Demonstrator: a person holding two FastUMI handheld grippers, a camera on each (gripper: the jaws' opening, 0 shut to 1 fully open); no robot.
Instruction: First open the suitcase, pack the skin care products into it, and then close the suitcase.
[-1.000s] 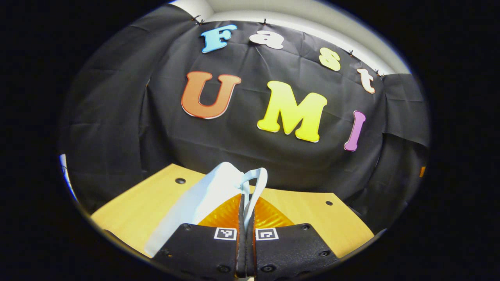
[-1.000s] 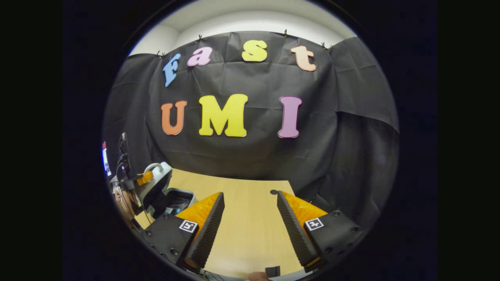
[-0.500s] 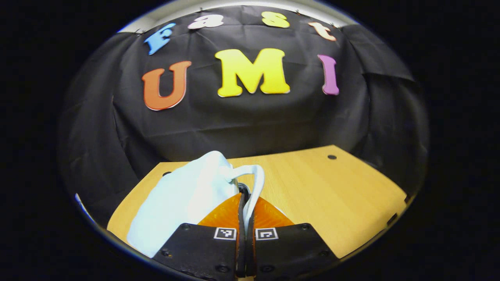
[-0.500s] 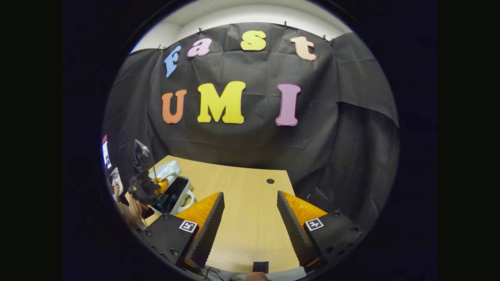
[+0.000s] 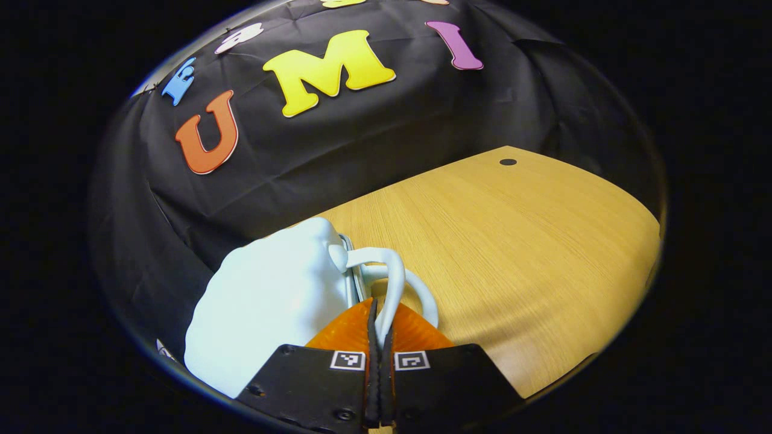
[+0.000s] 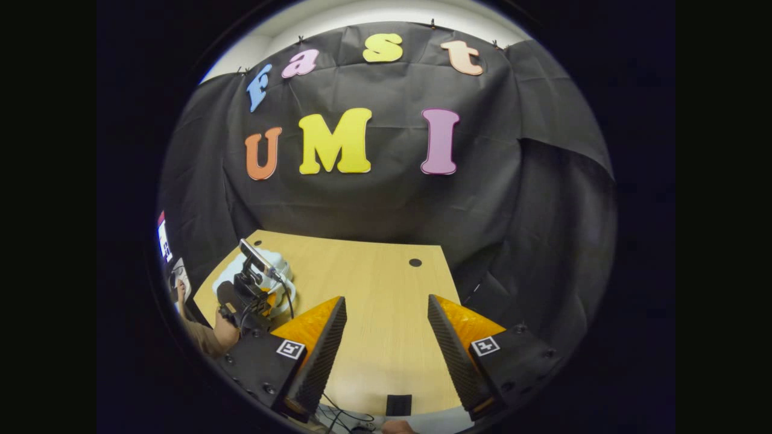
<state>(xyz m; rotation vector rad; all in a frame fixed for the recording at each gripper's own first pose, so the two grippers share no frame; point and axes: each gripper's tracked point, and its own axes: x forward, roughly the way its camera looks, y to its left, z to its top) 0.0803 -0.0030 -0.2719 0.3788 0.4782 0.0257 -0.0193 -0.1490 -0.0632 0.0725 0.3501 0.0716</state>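
while my left gripper (image 5: 379,313) pinches the handle (image 5: 395,283) of the white suitcase (image 5: 271,301) lying lid-down at the table's (image 5: 512,241) far left corner, my right gripper (image 6: 386,328) hangs w/ fingers spread over bare wood.

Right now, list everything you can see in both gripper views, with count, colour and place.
suitcase: one, white, small, lid down, at the table's left end by the wall.
suitcase handle: two white loops, one pinched in the left claw, the other lying beside it.
table: one, light wood, with a small dark hole near the far edge.
booth wall: one, black cloth, behind the table.
cables: dark, at the table's near edge.
left claw: one, shut on the suitcase handle.
right claw: one, open, holding nothing, over the table.
hand: one, holding the left claw.
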